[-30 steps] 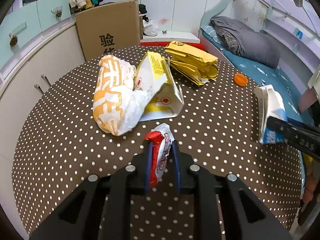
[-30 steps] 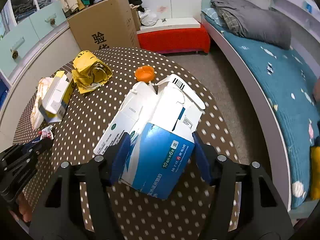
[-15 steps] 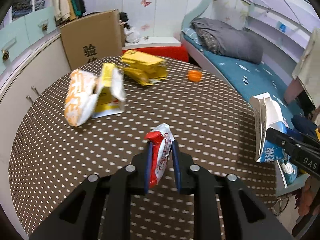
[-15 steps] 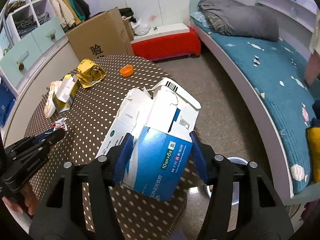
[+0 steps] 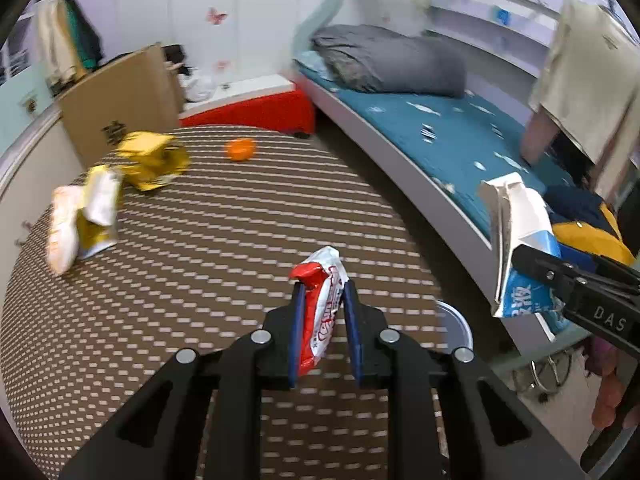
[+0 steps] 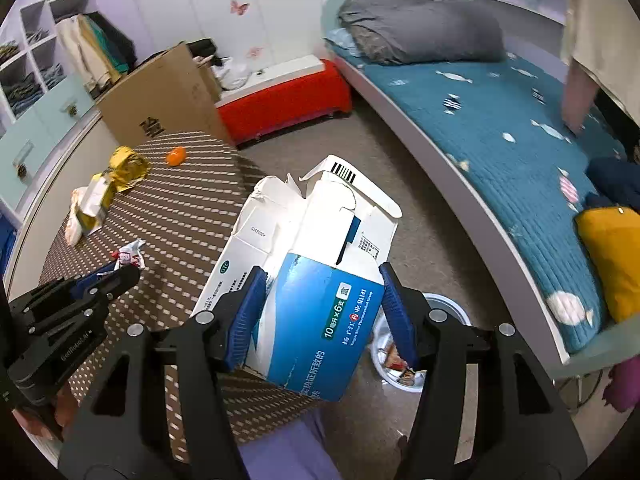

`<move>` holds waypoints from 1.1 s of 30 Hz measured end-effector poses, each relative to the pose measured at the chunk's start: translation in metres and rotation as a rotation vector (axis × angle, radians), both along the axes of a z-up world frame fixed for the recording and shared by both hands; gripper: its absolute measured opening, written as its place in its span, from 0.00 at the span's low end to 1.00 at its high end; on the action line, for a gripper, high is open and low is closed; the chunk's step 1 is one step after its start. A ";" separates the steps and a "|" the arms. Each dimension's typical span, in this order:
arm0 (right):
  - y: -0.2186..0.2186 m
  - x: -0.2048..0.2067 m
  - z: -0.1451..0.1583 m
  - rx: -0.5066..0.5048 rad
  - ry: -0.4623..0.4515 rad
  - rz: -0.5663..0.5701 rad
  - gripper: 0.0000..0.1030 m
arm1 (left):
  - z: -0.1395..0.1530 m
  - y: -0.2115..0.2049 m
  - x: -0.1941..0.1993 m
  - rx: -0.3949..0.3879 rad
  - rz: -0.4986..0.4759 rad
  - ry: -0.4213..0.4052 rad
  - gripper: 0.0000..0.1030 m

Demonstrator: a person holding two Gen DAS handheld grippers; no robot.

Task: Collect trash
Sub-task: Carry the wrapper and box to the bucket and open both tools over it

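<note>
My left gripper (image 5: 322,300) is shut on a red and white snack wrapper (image 5: 322,300) and holds it above the dotted brown table (image 5: 200,260), near its right edge. My right gripper (image 6: 320,292) is shut on a torn blue and white medicine box (image 6: 316,264), held past the table edge above a white trash bin (image 6: 404,360) on the floor. The bin's rim also shows in the left wrist view (image 5: 454,326). The box shows at the right of the left wrist view (image 5: 520,248).
On the table lie a crumpled yellow bag (image 5: 150,160), an orange cap (image 5: 240,149) and a white and yellow wrapper with a carton (image 5: 86,216). A cardboard box (image 6: 160,96), a red bench (image 6: 284,104) and a bed (image 6: 500,128) stand around.
Both grippers have swung right with their loads, away from the table's middle. The trash bin has come more into view under the right gripper. The table trash now lies further left.
</note>
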State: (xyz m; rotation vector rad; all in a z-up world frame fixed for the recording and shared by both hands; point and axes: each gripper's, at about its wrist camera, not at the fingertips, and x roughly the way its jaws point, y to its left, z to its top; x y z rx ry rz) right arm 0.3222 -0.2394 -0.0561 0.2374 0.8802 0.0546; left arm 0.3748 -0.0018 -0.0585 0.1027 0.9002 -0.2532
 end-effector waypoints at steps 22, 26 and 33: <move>-0.129 -0.042 -0.056 -0.005 0.127 -0.211 0.55 | -0.047 -0.162 -0.014 0.045 -0.230 0.091 0.18; -0.147 -0.043 -0.070 0.001 0.159 -0.238 0.55 | -0.064 -0.186 -0.011 0.063 -0.265 0.128 0.18; -0.171 -0.049 -0.089 0.008 0.208 -0.285 0.55 | -0.079 -0.221 -0.014 0.063 -0.339 0.143 0.28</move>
